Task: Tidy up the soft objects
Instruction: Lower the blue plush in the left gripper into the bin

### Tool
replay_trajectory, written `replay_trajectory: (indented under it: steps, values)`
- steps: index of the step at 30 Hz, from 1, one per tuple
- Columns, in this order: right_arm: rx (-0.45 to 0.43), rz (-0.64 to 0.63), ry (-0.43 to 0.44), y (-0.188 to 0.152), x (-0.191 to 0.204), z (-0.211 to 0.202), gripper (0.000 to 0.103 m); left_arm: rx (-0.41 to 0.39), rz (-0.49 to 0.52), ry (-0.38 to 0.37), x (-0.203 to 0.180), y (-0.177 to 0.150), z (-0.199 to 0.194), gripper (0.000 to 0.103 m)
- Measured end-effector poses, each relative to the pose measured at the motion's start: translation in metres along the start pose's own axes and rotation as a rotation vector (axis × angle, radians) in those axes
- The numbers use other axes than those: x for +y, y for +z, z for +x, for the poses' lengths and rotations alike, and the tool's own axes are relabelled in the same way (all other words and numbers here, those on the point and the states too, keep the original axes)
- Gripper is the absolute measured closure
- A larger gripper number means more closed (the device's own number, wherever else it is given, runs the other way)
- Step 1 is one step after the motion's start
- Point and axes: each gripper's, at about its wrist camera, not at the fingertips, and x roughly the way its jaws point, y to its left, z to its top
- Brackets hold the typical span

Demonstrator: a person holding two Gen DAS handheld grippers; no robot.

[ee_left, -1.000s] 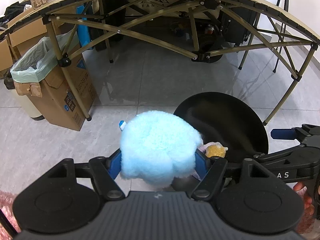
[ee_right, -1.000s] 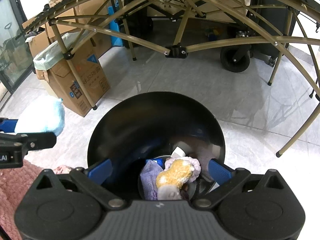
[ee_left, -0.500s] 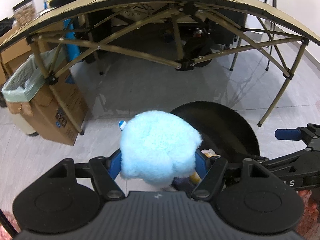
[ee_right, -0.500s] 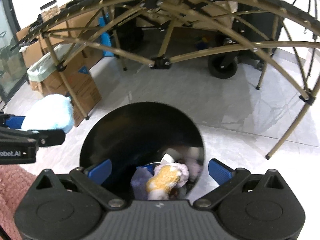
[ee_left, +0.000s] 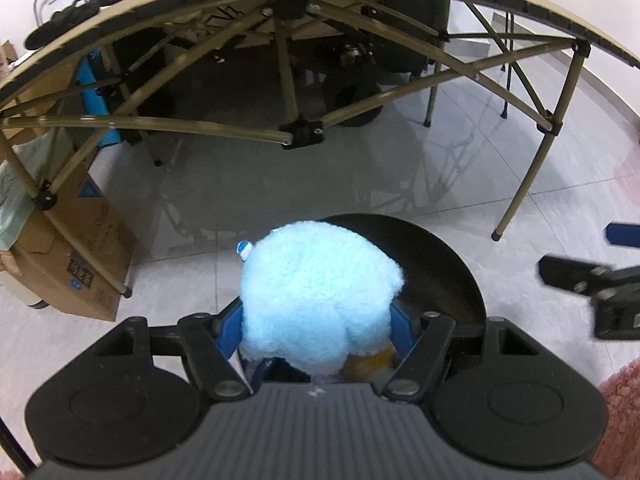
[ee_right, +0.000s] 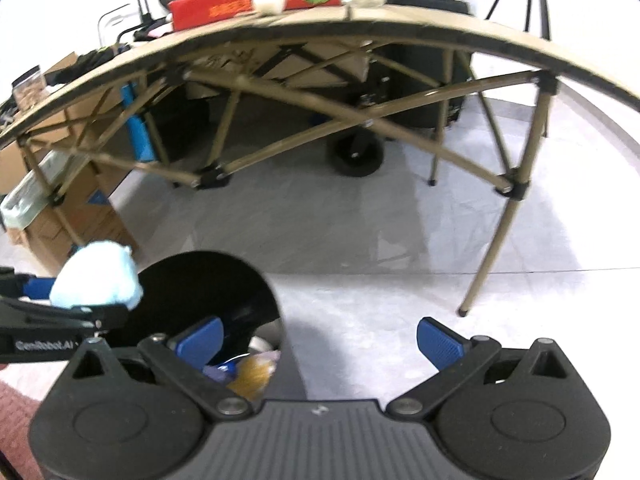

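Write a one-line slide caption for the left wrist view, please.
Left gripper holds a fluffy light-blue plush toy above a black bin.

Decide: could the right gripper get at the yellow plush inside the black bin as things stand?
Probably yes: the right gripper is open and empty, the yellow plush lies uncovered in the black bin, just left of it.

Even, cool indoor light fills both views, brightest on the white walls at the top corners, which wash out. The glossy grey tiled floor [ee_left: 248, 184] mirrors the frame of the tan folding tabletop [ee_right: 360, 24] in soft reflections and carries broad, faint shadows. Fisheye distortion bows that tabletop into an arch. The right wrist view is smeared by motion (worst along the top), and the fluffy light-blue plush toy [ee_left: 316, 292] glows slightly overexposed.
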Motion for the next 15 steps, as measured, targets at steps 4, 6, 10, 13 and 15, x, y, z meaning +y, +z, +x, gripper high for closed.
replay_trajectory:
  steps: [4,6,10,13,15]
  values:
    - [-0.021,0.033,-0.021,0.007,-0.017,-0.01,0.0,0.02,0.021,-0.012,-0.01,0.003,0.014,0.032]
    - [-0.027,0.057,-0.031,0.008,-0.023,-0.012,0.0,0.028,0.037,-0.014,-0.015,0.004,0.022,0.032]
    - [-0.004,0.065,-0.043,0.009,-0.023,-0.003,0.0,0.064,0.044,-0.021,-0.02,0.002,0.041,0.032]
    - [0.004,0.055,-0.045,0.011,-0.02,0.004,0.0,0.082,0.053,-0.024,-0.023,0.0,0.048,0.032]
    - [0.011,0.064,-0.057,0.012,-0.019,0.008,0.0,0.081,0.059,-0.026,-0.024,-0.001,0.05,0.032]
